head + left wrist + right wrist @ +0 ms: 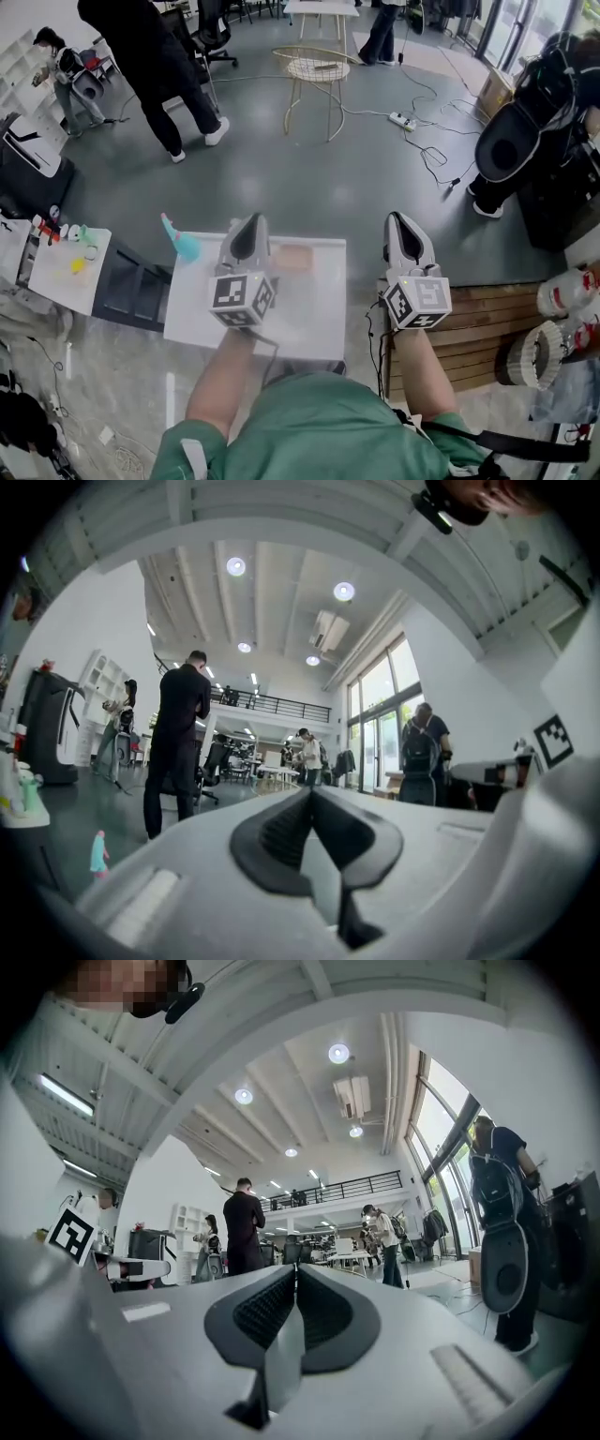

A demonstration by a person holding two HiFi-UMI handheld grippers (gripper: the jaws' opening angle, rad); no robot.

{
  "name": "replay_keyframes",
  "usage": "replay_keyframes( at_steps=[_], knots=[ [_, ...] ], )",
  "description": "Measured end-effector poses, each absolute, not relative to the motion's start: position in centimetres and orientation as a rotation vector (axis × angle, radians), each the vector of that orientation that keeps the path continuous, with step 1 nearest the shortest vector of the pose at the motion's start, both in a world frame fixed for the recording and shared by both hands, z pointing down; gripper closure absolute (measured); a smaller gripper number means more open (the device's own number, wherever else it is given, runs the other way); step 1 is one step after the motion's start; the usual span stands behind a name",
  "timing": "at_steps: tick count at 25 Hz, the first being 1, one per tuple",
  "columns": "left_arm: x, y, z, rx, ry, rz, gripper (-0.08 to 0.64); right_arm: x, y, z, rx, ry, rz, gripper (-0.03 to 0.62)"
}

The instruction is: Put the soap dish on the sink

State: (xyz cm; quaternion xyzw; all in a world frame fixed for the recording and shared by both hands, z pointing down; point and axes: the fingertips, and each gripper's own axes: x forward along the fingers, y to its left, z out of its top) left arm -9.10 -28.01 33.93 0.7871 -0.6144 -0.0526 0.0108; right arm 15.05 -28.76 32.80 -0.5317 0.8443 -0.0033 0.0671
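Note:
A pinkish soap dish (pixel 293 258) lies at the far side of a white table (pixel 319 314) in the head view. My left gripper (pixel 248 223) is held over that table, just left of the dish and apart from it, jaws shut and empty. Beyond the table's right edge, my right gripper (pixel 398 220) is also shut and holds nothing. In the left gripper view the left gripper (pixel 311 794) points level into the room, jaws pressed together. The right gripper (pixel 294 1269) looks the same in the right gripper view. The dish shows in neither gripper view. I see no sink.
A teal bottle-like object (pixel 181 244) stands at the table's far left corner, and shows again as the teal object (pixel 98 853). A small white side table (pixel 52 281) with clutter is at left, a wooden pallet (pixel 478 323) at right. A person (pixel 155 56) and a wire stool (pixel 317 70) stand beyond.

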Motion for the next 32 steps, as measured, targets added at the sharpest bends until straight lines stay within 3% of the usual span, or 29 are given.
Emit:
replay_keyframes(
  at_steps=[10,32],
  knots=[
    [-9.1,-25.2,29.2,2.557,-1.945,-0.228,0.561,14.5,-26.1,29.1,-1.56,2.516,0.098,0.584],
    [-8.8,-26.1,29.5,2.581,-1.91,-0.211,0.561,13.9,-26.7,29.4,-1.563,2.541,0.096,0.584]
  ],
)
